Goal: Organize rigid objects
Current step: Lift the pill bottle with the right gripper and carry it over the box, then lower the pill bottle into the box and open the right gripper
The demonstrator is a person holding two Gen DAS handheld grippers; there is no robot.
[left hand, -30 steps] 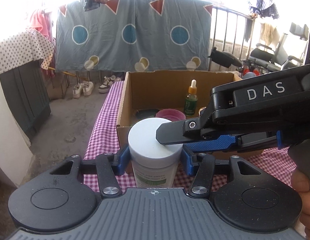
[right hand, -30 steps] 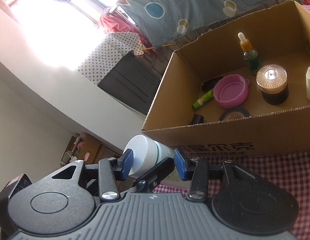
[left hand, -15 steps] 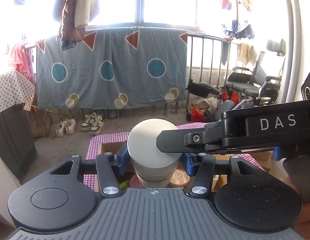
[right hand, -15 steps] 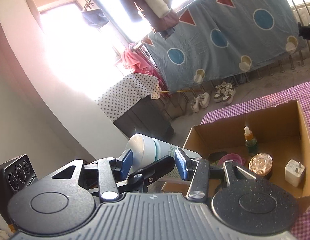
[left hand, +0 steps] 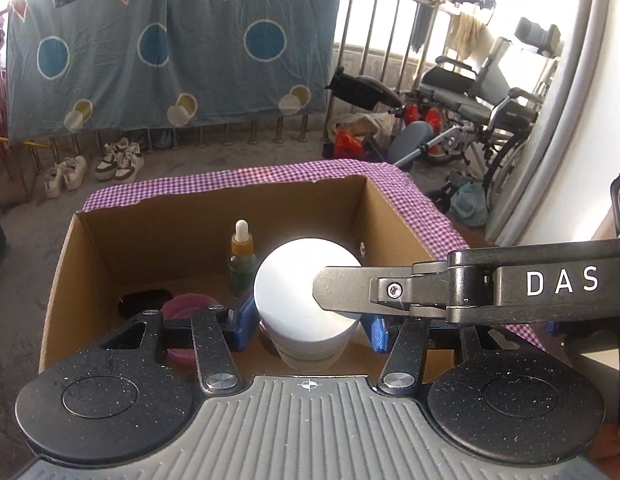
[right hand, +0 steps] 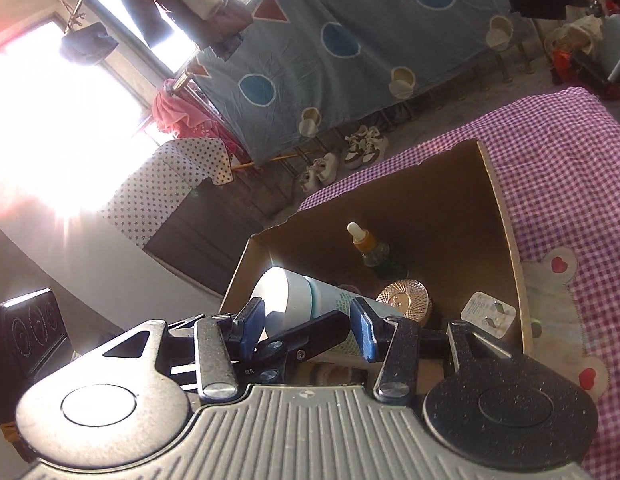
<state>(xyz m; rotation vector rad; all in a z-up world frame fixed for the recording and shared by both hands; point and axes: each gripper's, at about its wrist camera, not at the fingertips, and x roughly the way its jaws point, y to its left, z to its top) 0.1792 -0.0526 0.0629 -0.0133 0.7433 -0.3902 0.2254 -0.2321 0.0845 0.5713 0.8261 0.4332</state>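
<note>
A white-lidded jar [left hand: 306, 292] with a green label is held between both grippers over the open cardboard box [left hand: 62, 256]. My left gripper [left hand: 308, 326] is shut on the jar's body. My right gripper [right hand: 308, 326] is shut around the same jar [right hand: 294, 300], which lies tilted there; its black arm crosses the left wrist view from the right. Inside the box stand a green dropper bottle [left hand: 241, 260], a pink dish [left hand: 186, 308], a gold-lidded jar [right hand: 403, 300] and a white plug [right hand: 487, 314].
The box sits on a purple checked tablecloth [right hand: 569, 168]. A dark flat object [left hand: 144, 302] lies at the box's left. Beyond the table are a blue sheet on a railing [left hand: 170, 48], shoes [left hand: 118, 160] and a wheelchair [left hand: 481, 104].
Both grippers carried the jar up from in front of the box and forward; now it hangs over the box's inside, lower than half a second ago.
</note>
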